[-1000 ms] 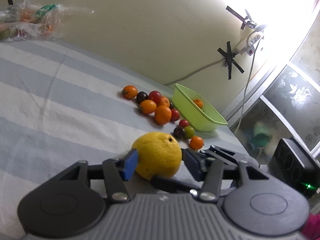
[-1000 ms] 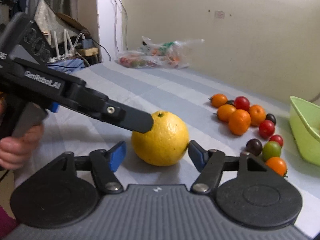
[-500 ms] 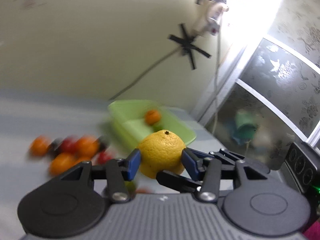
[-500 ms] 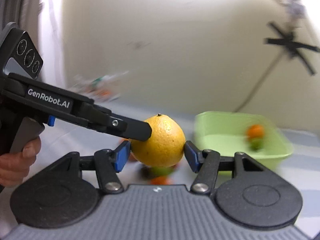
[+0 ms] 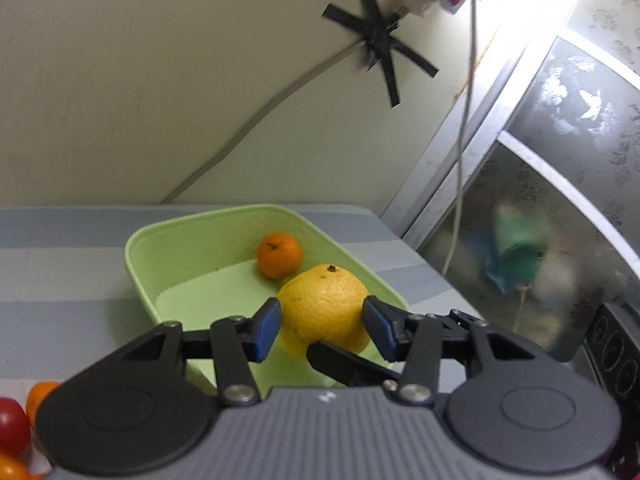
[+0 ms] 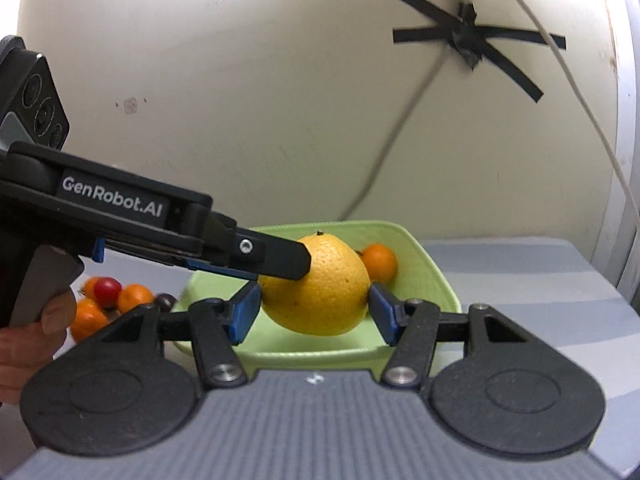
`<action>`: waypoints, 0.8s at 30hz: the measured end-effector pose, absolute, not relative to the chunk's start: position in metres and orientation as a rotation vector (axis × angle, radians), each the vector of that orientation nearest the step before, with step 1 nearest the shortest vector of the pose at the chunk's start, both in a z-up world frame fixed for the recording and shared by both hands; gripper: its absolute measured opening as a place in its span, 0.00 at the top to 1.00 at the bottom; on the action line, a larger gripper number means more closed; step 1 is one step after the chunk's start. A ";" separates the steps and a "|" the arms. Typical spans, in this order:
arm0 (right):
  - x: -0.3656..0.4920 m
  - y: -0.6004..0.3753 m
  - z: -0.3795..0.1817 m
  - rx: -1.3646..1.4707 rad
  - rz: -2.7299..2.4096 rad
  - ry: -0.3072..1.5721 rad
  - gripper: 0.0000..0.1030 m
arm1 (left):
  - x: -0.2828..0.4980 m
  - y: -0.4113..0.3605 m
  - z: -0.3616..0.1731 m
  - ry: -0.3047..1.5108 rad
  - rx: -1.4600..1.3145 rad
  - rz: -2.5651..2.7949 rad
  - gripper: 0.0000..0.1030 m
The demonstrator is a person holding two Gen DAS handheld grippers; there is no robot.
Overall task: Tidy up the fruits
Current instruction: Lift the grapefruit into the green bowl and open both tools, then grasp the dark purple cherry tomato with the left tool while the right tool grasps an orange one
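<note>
A large yellow citrus fruit (image 5: 324,304) hangs above the light green basin (image 5: 140,256), clear of its floor. My left gripper (image 5: 323,331) is shut on it, a blue pad against each side. My right gripper (image 6: 314,317) also grips the same fruit (image 6: 320,292) from both sides. In the right wrist view one black finger (image 6: 280,260) of the left gripper lies on the fruit's upper left. In the left wrist view a finger (image 5: 344,364) of the right gripper shows under the fruit. A small orange (image 5: 279,255) lies inside the basin.
Loose small oranges and tomatoes (image 6: 120,300) lie on the striped cloth left of the basin (image 6: 436,276). A person's hand (image 6: 24,344) holds the left gripper's handle. The wall with a taped cable (image 5: 376,40) stands close behind. The table ends at the right by a glass door (image 5: 540,220).
Both grippers have lifted the yellow fruit off the striped cloth and carried it right, to above the green basin. The pile of loose fruits has slid to the left edge of both views.
</note>
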State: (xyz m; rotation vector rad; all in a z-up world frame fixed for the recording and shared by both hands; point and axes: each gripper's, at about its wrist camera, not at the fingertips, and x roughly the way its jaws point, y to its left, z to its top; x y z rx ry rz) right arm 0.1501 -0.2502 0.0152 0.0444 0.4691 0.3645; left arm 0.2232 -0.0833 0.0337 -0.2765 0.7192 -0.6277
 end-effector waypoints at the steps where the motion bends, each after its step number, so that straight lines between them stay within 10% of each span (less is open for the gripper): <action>1: 0.151 -0.249 0.013 0.037 0.364 0.471 0.39 | 0.223 -0.084 0.032 0.721 -0.273 -0.630 0.56; 7: 0.134 -0.252 0.028 0.005 0.347 0.367 0.30 | 0.191 -0.061 0.050 0.637 -0.304 -0.637 0.54; 15: 0.089 -0.251 0.031 0.131 0.443 0.412 0.67 | 0.113 0.040 0.054 0.576 -0.365 -0.462 0.56; 24: 0.061 -0.193 0.018 0.015 0.582 0.532 0.65 | 0.090 0.068 0.011 0.703 -0.489 -0.454 0.57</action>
